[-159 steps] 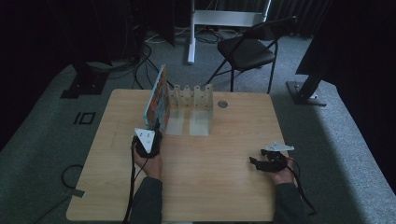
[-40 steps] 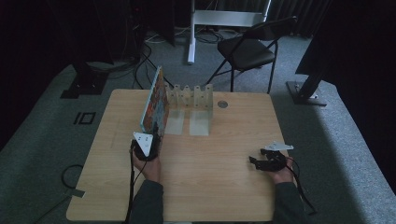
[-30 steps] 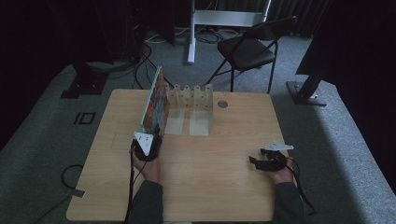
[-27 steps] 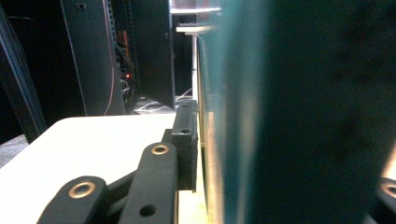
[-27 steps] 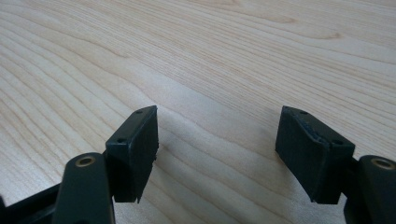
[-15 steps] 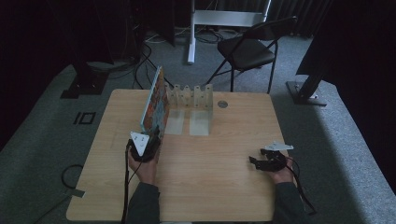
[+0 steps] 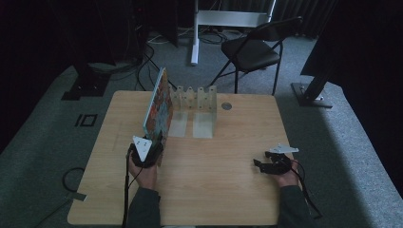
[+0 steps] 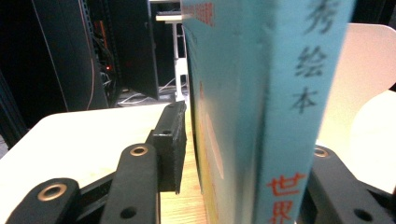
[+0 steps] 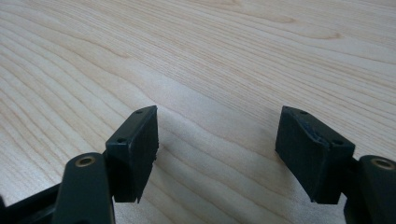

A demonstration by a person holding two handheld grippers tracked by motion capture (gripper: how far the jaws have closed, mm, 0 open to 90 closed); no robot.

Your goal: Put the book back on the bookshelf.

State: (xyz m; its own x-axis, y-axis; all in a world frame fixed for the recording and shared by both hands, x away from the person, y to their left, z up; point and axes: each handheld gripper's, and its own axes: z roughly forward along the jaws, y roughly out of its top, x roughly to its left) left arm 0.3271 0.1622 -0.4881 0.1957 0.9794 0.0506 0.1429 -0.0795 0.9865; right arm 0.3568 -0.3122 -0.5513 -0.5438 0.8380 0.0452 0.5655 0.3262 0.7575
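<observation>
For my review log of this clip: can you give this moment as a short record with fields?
work in hand: book standing upright on the table, at the clear slotted rack
left gripper: around the book's near edge; jaws have just been opening, with a gap beside the left pad
right gripper: open, nothing between the jaws, low over bare wood
background: black folding chair beyond the table

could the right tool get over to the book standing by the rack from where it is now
Probably yes. The right tool rests open at the near right of the table, with bare wood between it and the upright book. But the left tool sits at the book's near end, its jaws just opening around it, crowding that end.
</observation>
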